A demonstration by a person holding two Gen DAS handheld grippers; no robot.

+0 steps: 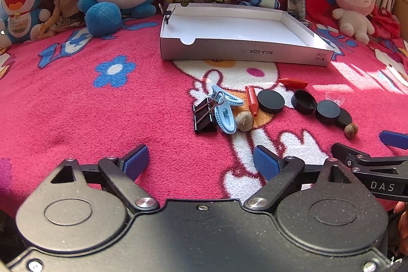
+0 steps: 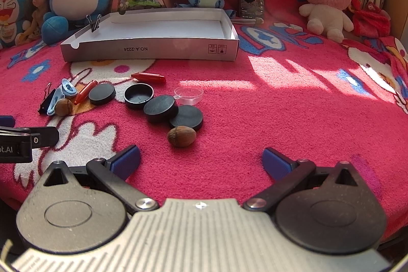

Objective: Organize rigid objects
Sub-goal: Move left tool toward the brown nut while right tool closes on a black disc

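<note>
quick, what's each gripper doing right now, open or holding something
Left gripper: open, nothing between its fingers, above the blanket.
Right gripper: open, holding nothing.

Left gripper (image 1: 201,159): black speckled housing, round caps, silver pivot screws, blue ribbed pads (image 1: 265,162). Right gripper (image 2: 201,162): same black linkage, grey ribbed centre plate, blue pads (image 2: 126,161).

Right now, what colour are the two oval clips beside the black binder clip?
Light blue oval clips, clearest in the left wrist view.
</note>
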